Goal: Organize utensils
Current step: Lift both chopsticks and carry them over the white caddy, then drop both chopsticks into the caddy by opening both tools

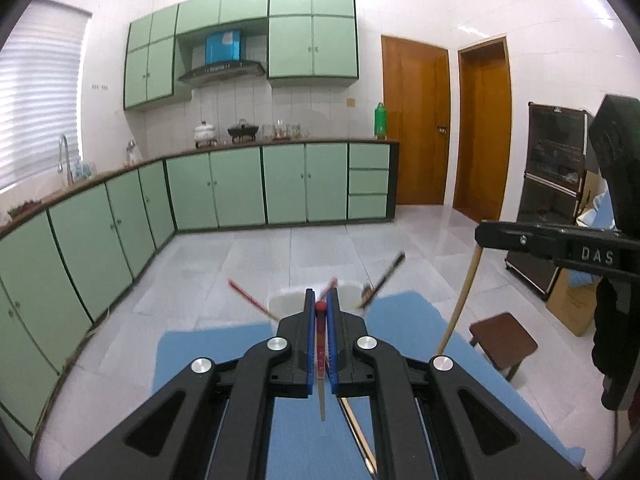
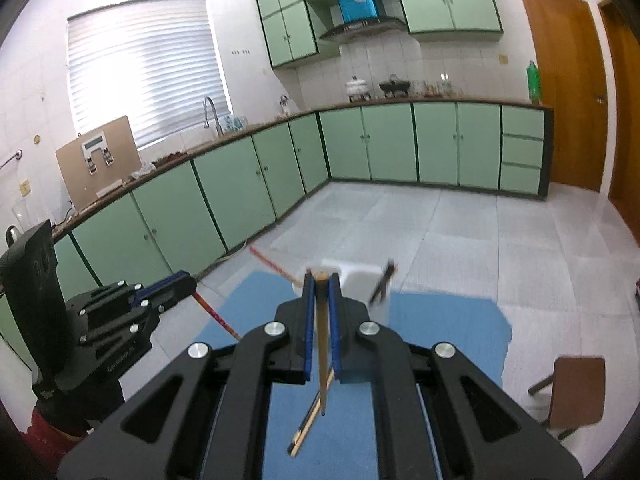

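My left gripper is shut on a red chopstick that hangs down between the blue pads, above the blue mat. It also shows at the left of the right wrist view, with the red chopstick slanting below it. My right gripper is shut on a tan wooden chopstick; it also shows at the right of the left wrist view, the tan chopstick hanging from it. A white holder stands past both, holding a red chopstick and a dark one. Another chopstick pair lies on the mat.
The blue mat covers a table top over a tiled floor. A brown stool stands at the right. Green cabinets run along the far walls. A dark cabinet and a cardboard box stand at the right.
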